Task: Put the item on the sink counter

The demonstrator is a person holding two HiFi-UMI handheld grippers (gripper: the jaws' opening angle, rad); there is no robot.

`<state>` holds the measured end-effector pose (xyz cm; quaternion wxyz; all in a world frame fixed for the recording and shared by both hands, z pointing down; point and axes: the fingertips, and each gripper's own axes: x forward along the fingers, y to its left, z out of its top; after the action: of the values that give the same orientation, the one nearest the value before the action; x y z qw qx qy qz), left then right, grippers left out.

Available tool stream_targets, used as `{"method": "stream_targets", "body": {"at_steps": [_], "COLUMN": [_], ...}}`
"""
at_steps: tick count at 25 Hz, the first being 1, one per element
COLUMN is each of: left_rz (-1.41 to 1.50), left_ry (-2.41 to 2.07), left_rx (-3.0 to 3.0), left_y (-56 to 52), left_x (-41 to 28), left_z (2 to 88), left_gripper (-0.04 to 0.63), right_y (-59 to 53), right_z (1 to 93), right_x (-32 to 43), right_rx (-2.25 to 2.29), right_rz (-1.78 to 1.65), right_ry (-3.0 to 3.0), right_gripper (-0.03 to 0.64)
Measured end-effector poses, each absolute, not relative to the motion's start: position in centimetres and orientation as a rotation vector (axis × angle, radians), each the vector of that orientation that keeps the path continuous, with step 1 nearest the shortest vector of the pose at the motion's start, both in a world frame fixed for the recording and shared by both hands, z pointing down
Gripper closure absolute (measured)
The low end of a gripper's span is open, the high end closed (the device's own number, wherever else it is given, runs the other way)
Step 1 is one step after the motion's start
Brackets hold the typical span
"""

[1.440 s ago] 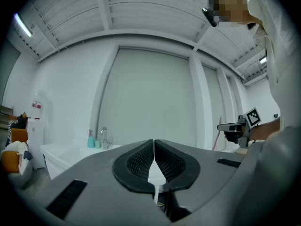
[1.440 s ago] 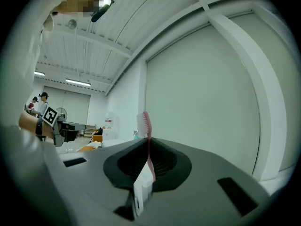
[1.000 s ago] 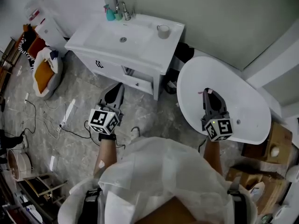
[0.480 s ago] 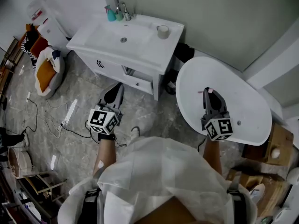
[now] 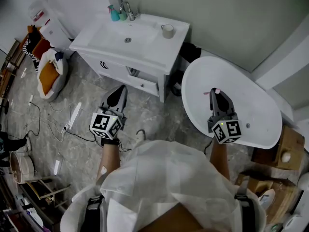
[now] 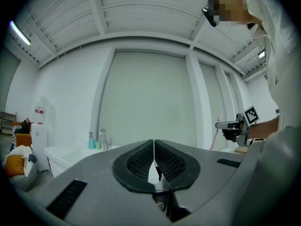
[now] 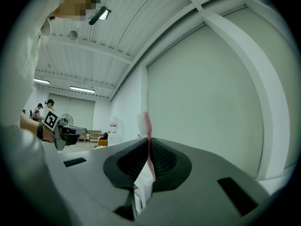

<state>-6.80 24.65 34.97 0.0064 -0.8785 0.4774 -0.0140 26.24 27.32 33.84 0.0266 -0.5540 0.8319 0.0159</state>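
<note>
The right gripper (image 7: 148, 161) clamps a toothbrush (image 7: 146, 124) upright (bristles up). The sink surface (image 5: 154, 52) lies ahead to its left, nearer the left gripper (image 6: 154, 154), jaws closed, empty.

I see the item, a slim pink toothbrush (image 7: 147, 126), standing upright with its pale-bristled head uppermost and its handle pinched between the closed jaws of my right gripper (image 7: 148, 155). In the head view only its pink tip shows past the gripper's nose, above a round white surface (image 5: 251, 98). The sink counter (image 5: 145, 52) is white with a basin sunk into it, and lies well apart from the toothbrush, ahead and to my left.
</note>
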Motion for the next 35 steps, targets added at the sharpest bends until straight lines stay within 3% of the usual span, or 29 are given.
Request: {"method": "stream_targets", "body": {"at_steps": [20,35], "left_rz": [-0.070,-0.010], "left_ry": [1.548,1.579], "left_rx": [-2.743,-2.739], "left_y": [24.3,9.7], "left_x": [-8.9,-15.3], "left_z": [35.8,35.5], "left_gripper": [0.577,0.577], "right_y": [25.6,11.4], "right_z": [34.8,33.6], "right_x": [25.0,19.6], "right_rx": [-1.697,-1.712], "right_rz": [-0.015,0.001], "right_ry": [2.579,2.598], "right_gripper": [0.598,0.598]}}
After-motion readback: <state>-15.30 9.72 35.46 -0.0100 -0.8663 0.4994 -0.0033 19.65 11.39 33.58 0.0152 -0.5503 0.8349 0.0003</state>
